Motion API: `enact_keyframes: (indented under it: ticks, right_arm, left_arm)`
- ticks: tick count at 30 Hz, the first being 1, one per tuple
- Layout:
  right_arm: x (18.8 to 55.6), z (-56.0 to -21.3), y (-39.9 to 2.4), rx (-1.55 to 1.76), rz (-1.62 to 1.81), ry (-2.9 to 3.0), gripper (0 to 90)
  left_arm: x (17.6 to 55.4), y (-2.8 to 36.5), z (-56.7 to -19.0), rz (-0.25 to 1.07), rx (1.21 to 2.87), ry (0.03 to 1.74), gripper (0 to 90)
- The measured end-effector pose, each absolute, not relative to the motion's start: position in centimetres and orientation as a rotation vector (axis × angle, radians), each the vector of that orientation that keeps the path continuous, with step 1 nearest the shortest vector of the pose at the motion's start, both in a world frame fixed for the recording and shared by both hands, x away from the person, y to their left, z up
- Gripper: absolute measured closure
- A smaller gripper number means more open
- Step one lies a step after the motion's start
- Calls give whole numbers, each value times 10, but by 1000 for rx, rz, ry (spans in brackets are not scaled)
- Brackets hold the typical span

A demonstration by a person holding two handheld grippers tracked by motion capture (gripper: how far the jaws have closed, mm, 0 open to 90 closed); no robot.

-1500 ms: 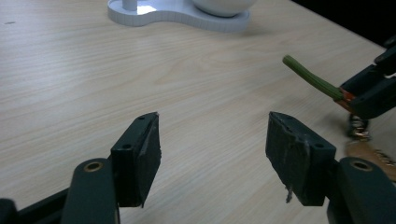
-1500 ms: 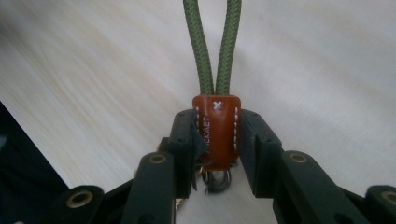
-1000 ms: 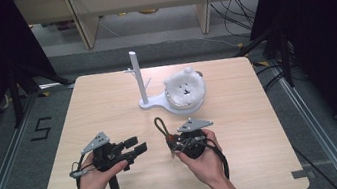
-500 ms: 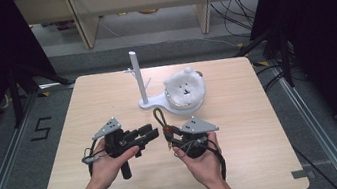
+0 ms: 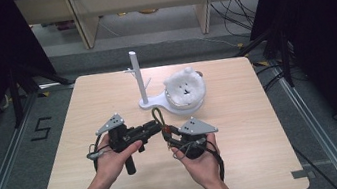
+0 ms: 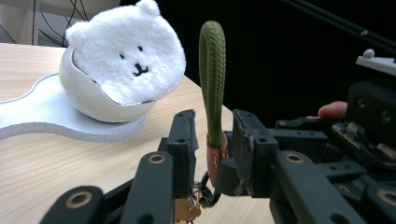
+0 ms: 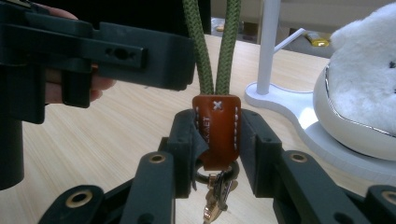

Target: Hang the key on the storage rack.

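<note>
A key strap has a green rope loop (image 6: 212,70), a brown leather tab (image 7: 217,130) and keys (image 7: 215,196) hanging on a ring. My right gripper (image 7: 217,116) is shut on the leather tab and holds the loop upright over the table's near middle (image 5: 158,116). My left gripper (image 6: 212,119) reaches in from the left (image 5: 153,125). Its jaws have just been closing, and the green loop stands between them with a thin gap on each side. A person's hands hold both grippers.
A white stand (image 5: 137,76) with a tall post and small pegs rises behind the grippers. On its flat base (image 6: 28,121) sits a white bowl holding a white plush bear face (image 6: 130,60). The wooden table (image 5: 262,126) has dark floor beyond every edge.
My left gripper has moved right and slightly up toward the right gripper, and its jaws have narrowed around the green loop. The right gripper and the strap have stayed put.
</note>
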State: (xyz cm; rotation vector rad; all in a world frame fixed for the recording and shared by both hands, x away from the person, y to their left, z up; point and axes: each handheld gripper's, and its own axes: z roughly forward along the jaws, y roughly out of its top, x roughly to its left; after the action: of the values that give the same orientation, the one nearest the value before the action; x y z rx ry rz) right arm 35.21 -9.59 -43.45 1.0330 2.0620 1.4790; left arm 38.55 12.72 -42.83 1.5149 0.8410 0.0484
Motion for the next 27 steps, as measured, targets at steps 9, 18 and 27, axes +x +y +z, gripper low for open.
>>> enact_keyframes:
  ticks: [9, 18, 27]
  right_arm:
    - [351, -435, -93, 1012, 1472, 2059, 686]
    - [351, -434, -91, 987, 1455, 2059, 682]
    - [351, -434, -90, 977, 1434, 2065, 561]
  left_arm:
    - [388, 126, -429, 33, 1510, 848, 776]
    - [388, 125, -427, 44, 1521, 835, 830]
    - [389, 133, -420, 162, 1556, 818, 832]
